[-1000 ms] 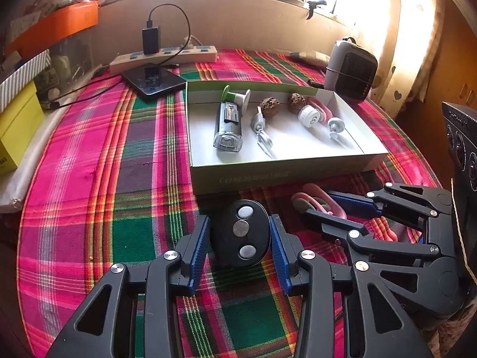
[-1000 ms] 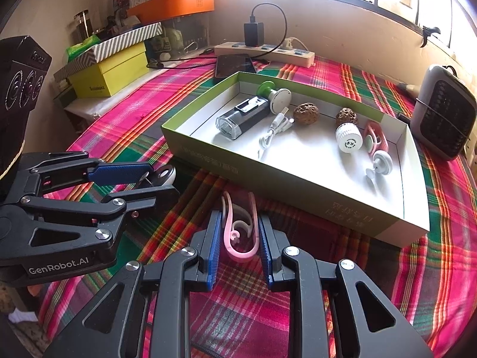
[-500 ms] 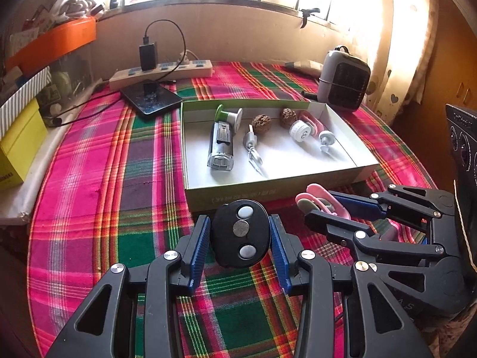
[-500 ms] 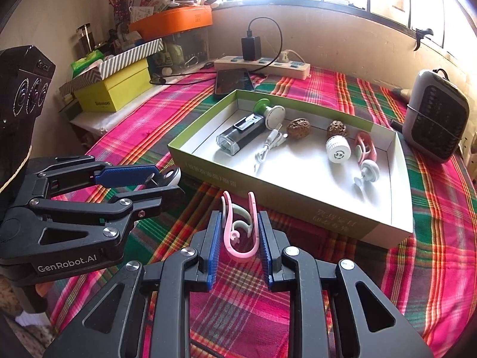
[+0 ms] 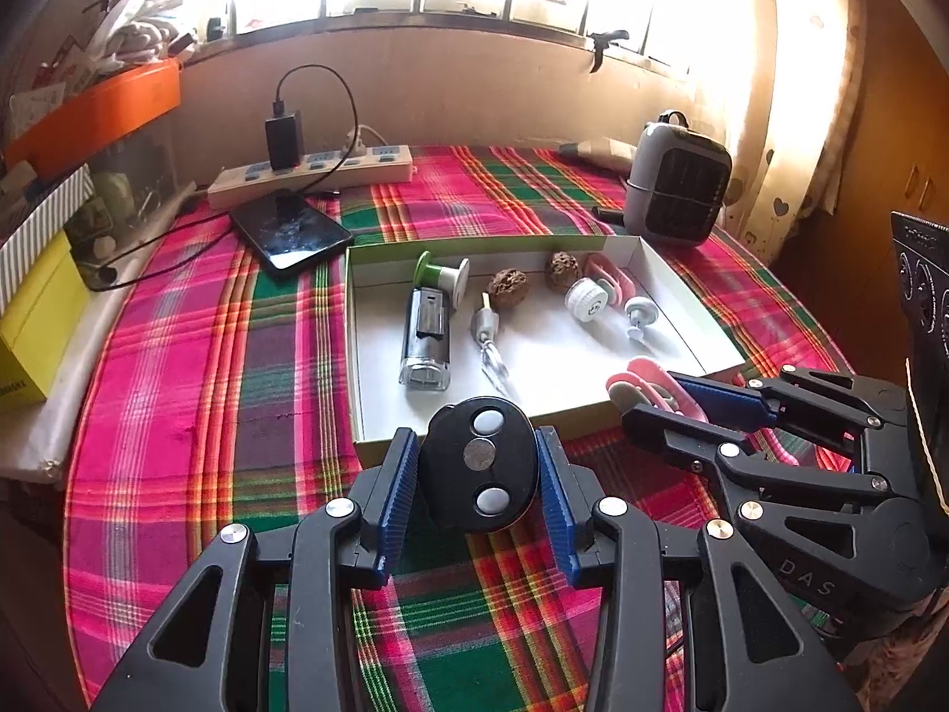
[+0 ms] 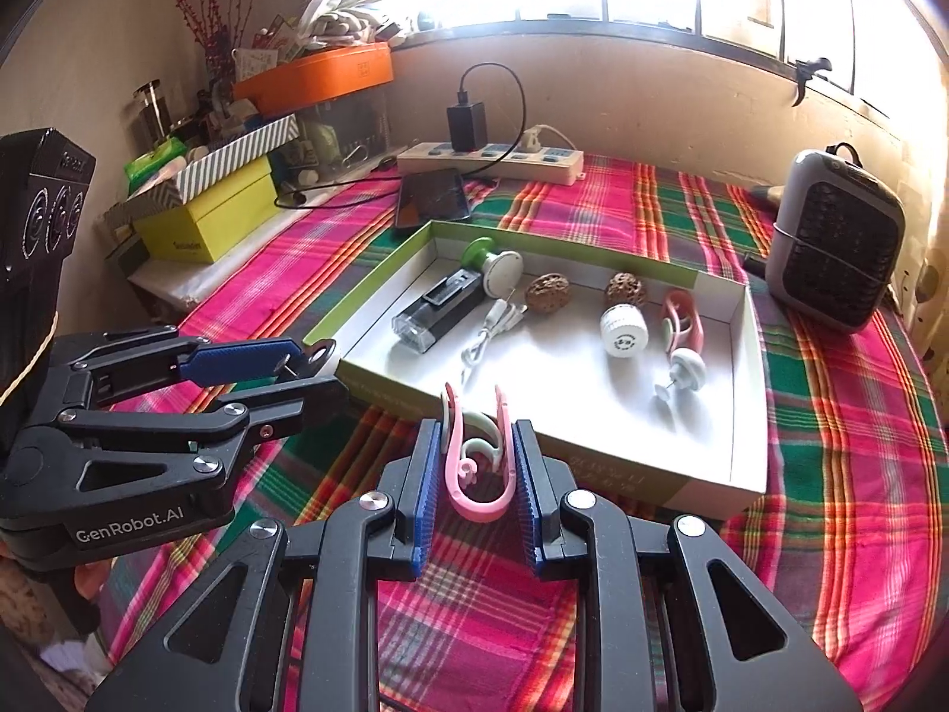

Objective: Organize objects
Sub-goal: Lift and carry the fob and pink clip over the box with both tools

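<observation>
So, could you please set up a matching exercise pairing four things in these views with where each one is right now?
Things:
1. black oval remote
2. pink clip
3. phone
4. white round cap

Places:
A. on the tablecloth by the power strip, with a cable plugged into it
B. inside the shallow box, beside another pink clip
C. between the pads of the left gripper
D. between the pads of the right gripper

Pairs: 1-C, 2-D, 3-A, 4-B
</observation>
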Demonstrator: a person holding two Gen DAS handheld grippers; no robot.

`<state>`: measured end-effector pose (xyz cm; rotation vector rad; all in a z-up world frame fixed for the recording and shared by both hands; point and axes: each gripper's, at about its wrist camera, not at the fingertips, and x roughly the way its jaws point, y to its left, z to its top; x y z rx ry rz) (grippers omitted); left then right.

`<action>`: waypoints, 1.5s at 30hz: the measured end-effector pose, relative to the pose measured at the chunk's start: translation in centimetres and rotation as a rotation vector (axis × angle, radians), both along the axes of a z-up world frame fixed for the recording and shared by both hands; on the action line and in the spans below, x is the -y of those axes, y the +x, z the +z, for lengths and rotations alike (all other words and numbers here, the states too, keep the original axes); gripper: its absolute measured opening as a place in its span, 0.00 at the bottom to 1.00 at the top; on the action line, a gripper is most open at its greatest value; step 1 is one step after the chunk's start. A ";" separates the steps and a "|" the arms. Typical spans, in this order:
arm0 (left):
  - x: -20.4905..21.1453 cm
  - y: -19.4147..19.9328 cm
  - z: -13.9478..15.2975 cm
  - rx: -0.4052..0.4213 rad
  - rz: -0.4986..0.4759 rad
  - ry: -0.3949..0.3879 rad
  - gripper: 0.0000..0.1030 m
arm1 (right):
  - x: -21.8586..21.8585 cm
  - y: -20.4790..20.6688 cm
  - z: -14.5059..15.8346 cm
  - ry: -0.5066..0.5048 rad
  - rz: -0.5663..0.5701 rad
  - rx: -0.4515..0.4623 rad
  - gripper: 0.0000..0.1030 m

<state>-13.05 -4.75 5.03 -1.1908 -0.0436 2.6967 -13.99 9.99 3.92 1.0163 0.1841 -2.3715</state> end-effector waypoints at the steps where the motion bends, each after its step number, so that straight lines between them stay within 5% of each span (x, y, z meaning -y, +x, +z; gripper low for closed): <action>1: 0.0 -0.2 0.1 0.000 0.001 0.001 0.37 | -0.1 -0.2 0.0 0.003 -0.004 -0.001 0.24; 45: -1.2 -6.4 -2.6 0.065 0.008 -0.008 0.37 | 0.3 -8.0 -2.6 0.027 -0.029 0.087 0.24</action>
